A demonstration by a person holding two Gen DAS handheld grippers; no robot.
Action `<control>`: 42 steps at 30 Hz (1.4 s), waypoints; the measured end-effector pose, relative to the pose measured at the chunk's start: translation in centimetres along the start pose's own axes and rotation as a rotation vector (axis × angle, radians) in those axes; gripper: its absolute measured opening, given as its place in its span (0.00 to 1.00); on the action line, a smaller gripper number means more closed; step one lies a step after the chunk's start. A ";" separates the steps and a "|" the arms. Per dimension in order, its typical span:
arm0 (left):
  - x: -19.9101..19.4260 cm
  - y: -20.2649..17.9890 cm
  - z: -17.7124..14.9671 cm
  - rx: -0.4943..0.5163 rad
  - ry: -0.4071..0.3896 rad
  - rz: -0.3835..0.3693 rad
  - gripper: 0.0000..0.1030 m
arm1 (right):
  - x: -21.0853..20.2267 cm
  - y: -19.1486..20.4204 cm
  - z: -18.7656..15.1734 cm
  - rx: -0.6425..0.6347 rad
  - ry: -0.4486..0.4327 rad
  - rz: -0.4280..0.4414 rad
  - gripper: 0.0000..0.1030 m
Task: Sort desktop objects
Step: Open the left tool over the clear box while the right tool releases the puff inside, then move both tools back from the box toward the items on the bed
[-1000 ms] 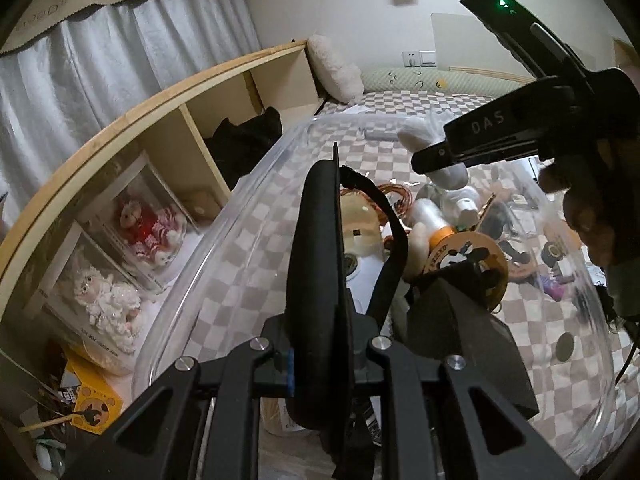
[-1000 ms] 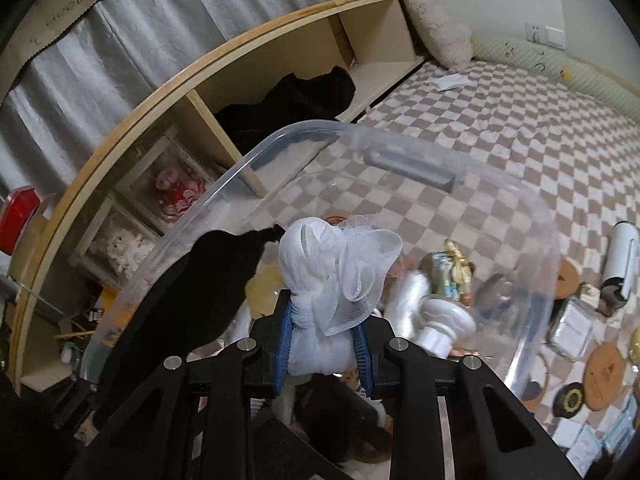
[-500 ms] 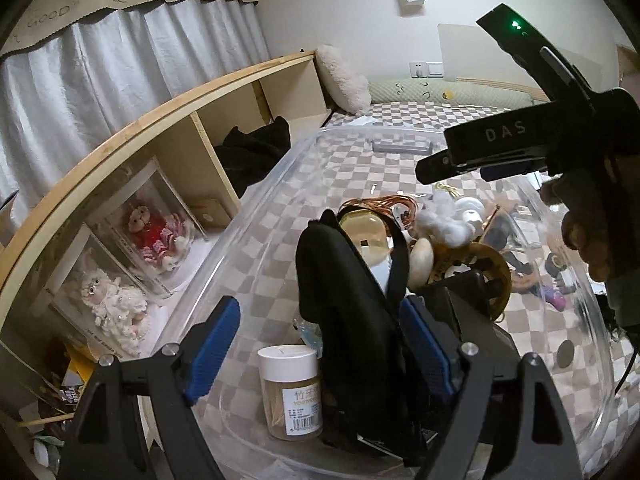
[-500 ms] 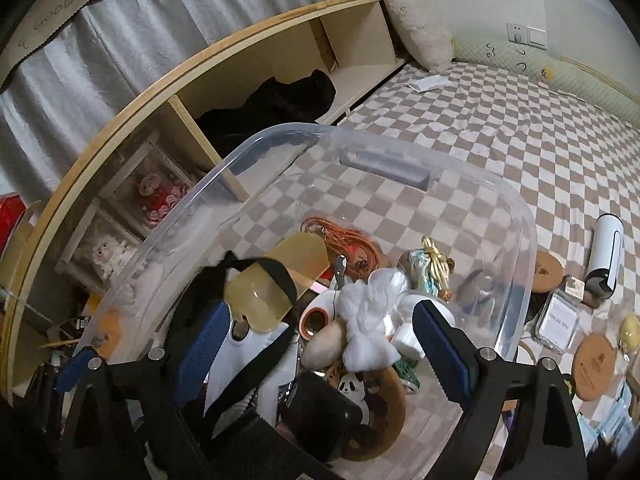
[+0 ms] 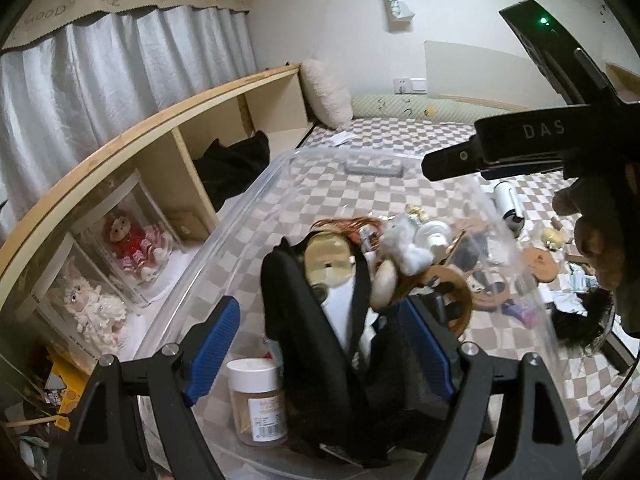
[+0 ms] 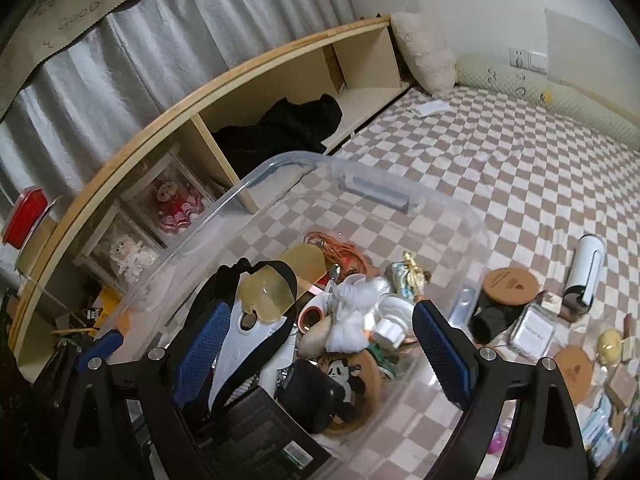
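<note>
Both grippers are hanging wide open and empty over the clear plastic bin, the landmark for everything here. At the bin's left side, the black strapped pouch is lying between the left gripper's spread pads, untouched; it is looking soft and floppy, best pinched across its thick body rather than its strap. Beside it, a capped jar is standing upright: rigid, probably slick, so grip its sides. Toward the bin's middle, the white gauze bundle is resting under the right gripper; light, crushable, easy anywhere. Right of the bin, a glass bottle and white tumbler are waiting; likely fragile.
</note>
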State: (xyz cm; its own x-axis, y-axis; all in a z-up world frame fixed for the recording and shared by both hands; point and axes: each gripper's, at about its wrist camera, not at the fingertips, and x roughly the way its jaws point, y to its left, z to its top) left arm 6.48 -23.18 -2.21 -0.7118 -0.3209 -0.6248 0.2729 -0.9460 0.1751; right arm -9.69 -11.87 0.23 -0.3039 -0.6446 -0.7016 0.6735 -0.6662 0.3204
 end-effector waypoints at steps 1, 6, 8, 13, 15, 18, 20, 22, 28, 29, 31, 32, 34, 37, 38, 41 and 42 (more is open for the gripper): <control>-0.2 -0.3 0.2 0.003 -0.008 -0.005 0.80 | -0.5 -0.2 0.0 -0.003 -0.007 -0.002 0.90; -1.2 -1.5 0.9 -0.008 -0.042 -0.013 0.92 | -3.1 -1.1 -0.2 -0.017 -0.040 -0.018 0.90; -1.5 -2.3 1.3 0.004 -0.054 -0.016 0.92 | -4.3 -1.8 -0.4 -0.020 -0.058 -0.036 0.90; -2.0 -4.6 2.0 0.047 -0.077 0.000 1.00 | -7.1 -3.5 -1.0 -0.015 -0.102 -0.082 0.90; -2.1 -5.5 2.3 0.061 -0.083 0.007 1.00 | -8.1 -4.1 -1.3 -0.008 -0.119 -0.103 0.90; -2.5 -6.5 2.8 0.070 -0.100 -0.010 1.00 | -9.5 -5.2 -1.7 0.012 -0.157 -0.128 0.90; -2.7 -7.1 3.2 0.065 -0.107 -0.022 1.00 | -10.3 -5.9 -2.0 0.030 -0.181 -0.147 0.95; -2.9 -7.6 3.5 0.060 -0.112 -0.032 1.00 | -11.3 -6.9 -2.4 0.048 -0.199 -0.158 1.00; -3.0 -9.5 4.4 0.077 -0.127 -0.045 1.00 | -14.1 -8.9 -3.9 0.025 -0.199 -0.236 1.00; -3.0 -9.8 4.5 0.079 -0.126 -0.051 1.00 | -14.6 -9.3 -4.2 0.021 -0.195 -0.248 1.00; -3.0 -10.5 4.8 0.074 -0.124 -0.069 1.00 | -15.6 -10.0 -4.8 0.020 -0.192 -0.268 1.00; -3.0 -10.8 4.9 0.072 -0.122 -0.077 1.00 | -16.2 -10.5 -5.2 0.023 -0.192 -0.283 1.00; -3.0 -11.4 5.2 0.069 -0.120 -0.097 1.00 | -17.3 -11.2 -5.8 0.032 -0.193 -0.309 1.00; -2.9 -12.6 5.5 0.070 -0.112 -0.134 1.00 | -18.9 -12.4 -6.8 0.038 -0.193 -0.342 1.00; -2.9 -13.0 5.6 0.070 -0.111 -0.142 1.00 | -19.4 -12.6 -7.1 0.037 -0.194 -0.351 1.00; -3.0 -14.1 6.0 0.066 -0.113 -0.155 1.00 | -20.9 -13.5 -8.5 0.042 -0.202 -0.377 1.00; -3.1 -14.3 6.1 0.062 -0.117 -0.158 1.00 | -21.4 -13.9 -9.0 0.048 -0.205 -0.388 1.00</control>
State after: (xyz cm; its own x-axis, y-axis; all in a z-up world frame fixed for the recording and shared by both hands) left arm 0.80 -8.95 1.88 -0.8141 -0.1678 -0.5559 0.1138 -0.9849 0.1307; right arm -6.49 14.61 5.07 -0.6590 -0.4014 -0.6361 0.4526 -0.8871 0.0908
